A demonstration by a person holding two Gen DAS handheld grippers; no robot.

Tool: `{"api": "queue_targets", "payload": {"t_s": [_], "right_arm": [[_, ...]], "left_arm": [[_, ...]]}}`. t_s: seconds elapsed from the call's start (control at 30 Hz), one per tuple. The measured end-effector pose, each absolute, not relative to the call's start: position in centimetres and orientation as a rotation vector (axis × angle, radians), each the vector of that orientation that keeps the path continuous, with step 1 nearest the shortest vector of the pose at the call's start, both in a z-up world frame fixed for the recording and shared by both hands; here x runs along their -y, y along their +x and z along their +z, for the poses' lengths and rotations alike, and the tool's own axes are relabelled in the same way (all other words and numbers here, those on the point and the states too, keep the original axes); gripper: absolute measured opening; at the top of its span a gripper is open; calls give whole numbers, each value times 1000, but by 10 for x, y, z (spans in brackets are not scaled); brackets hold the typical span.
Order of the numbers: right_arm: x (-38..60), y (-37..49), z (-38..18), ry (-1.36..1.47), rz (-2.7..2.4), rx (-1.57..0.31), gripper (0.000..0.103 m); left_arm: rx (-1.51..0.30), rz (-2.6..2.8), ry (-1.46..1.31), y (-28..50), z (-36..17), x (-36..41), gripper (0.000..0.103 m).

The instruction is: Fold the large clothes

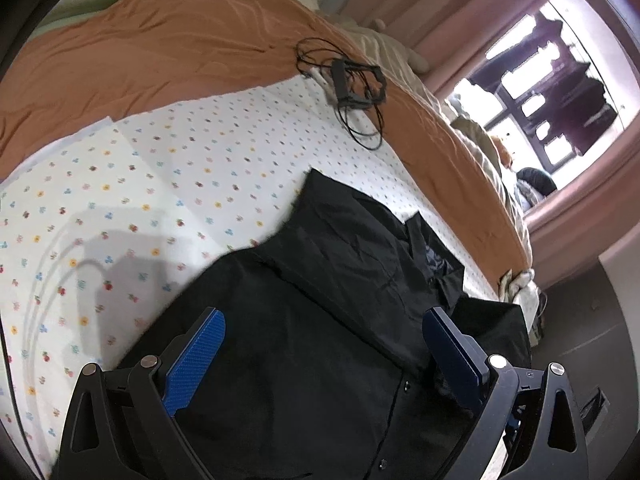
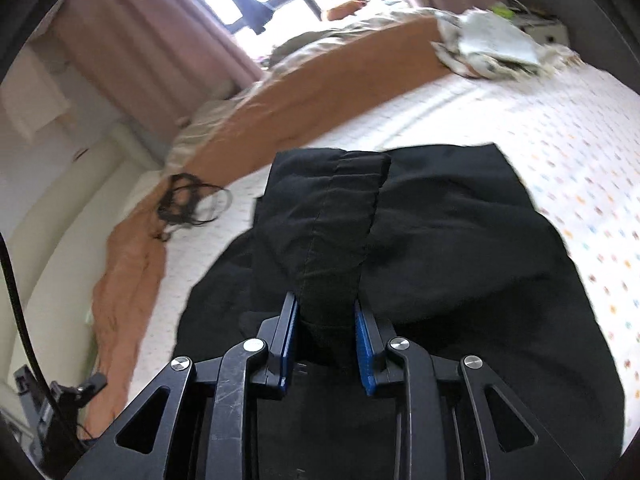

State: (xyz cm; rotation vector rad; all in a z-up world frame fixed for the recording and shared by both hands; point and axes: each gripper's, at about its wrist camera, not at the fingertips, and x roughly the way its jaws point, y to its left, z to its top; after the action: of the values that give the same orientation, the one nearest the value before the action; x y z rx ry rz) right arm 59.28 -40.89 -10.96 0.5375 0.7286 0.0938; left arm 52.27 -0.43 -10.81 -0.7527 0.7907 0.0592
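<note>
On the dotted white sheet [image 1: 168, 168] lies a creased black garment [image 1: 320, 320], with the left gripper [image 1: 324, 332] hovering over it spread wide and empty, while the right gripper [image 2: 326, 320] pinches a raised fold of it.

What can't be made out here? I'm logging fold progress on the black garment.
- Black garment: near end cut off by the frame edge, left wrist view.
- Fabric inside the right gripper: its hem or sleeve identity is unreadable, bunched.
- Cable bundle: motion-blurred, right wrist view.
</note>
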Motion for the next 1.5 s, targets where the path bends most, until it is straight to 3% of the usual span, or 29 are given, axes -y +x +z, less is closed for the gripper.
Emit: {"api": "queue_targets", "payload": {"t_s": [0.53, 0.67, 1.13, 1.2, 1.27, 1.4, 1.5], "right_arm": [[308, 650, -105, 488, 302, -746, 28], [298, 650, -112, 494, 368, -796, 54], [370, 599, -121, 554, 211, -833, 55], [386, 584, -116, 565, 178, -809, 61], [398, 572, -114, 581, 157, -800, 77], [416, 545, -114, 579, 127, -794, 79], [432, 525, -111, 610, 111, -757, 99]], "left_arm": [[-762, 151, -852, 514, -118, -46, 99], [-766, 152, -854, 514, -120, -48, 99], [-769, 103, -759, 510, -107, -14, 99], [-776, 87, -738, 507, -105, -8, 99], [-769, 69, -714, 502, -102, -3, 99], [-729, 59, -607, 481, -89, 9, 99], [-726, 40, -560, 465, -84, 17, 99]]}}
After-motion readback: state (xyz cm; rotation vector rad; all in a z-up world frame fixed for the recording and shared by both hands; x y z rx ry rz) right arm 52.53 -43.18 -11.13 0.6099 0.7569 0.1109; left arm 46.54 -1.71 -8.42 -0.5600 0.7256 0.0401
